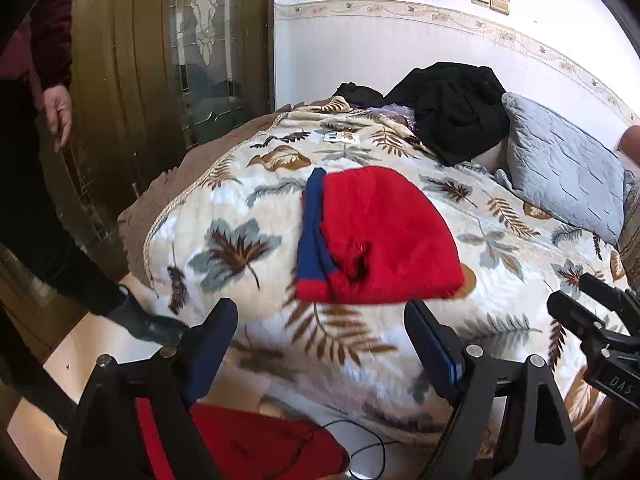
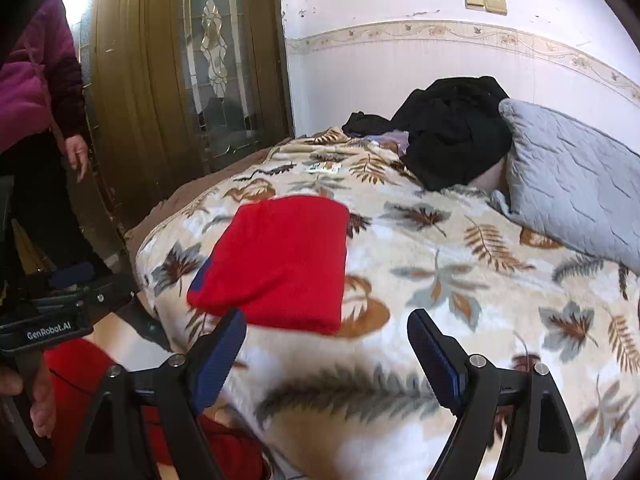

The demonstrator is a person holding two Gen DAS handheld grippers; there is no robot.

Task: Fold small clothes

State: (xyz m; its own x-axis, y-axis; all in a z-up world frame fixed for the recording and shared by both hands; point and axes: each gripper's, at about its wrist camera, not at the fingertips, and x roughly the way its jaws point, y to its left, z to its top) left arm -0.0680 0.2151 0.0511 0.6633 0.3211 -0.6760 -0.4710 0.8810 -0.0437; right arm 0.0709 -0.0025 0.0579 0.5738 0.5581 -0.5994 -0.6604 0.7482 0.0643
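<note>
A small red garment [image 1: 384, 236] with a blue trim band on its left side lies folded on the leaf-patterned blanket [image 1: 500, 240]. It also shows in the right wrist view [image 2: 280, 260], a compact red rectangle. My left gripper [image 1: 320, 320] is open and empty, held just short of the garment's near edge. My right gripper [image 2: 326, 332] is open and empty, near the garment's near right corner. Each gripper shows in the other's view: the right gripper's body [image 1: 600, 332] at the right edge, the left gripper's body [image 2: 60, 304] at the left edge.
A black clothes pile [image 1: 452, 108] and a grey quilted pillow [image 1: 568, 172] lie at the bed's far right. A wooden door with glass [image 1: 192, 40] stands behind the bed. A bystander [image 2: 36, 92] stands at the left. The operator's red clothing [image 1: 256, 440] and a cable are below.
</note>
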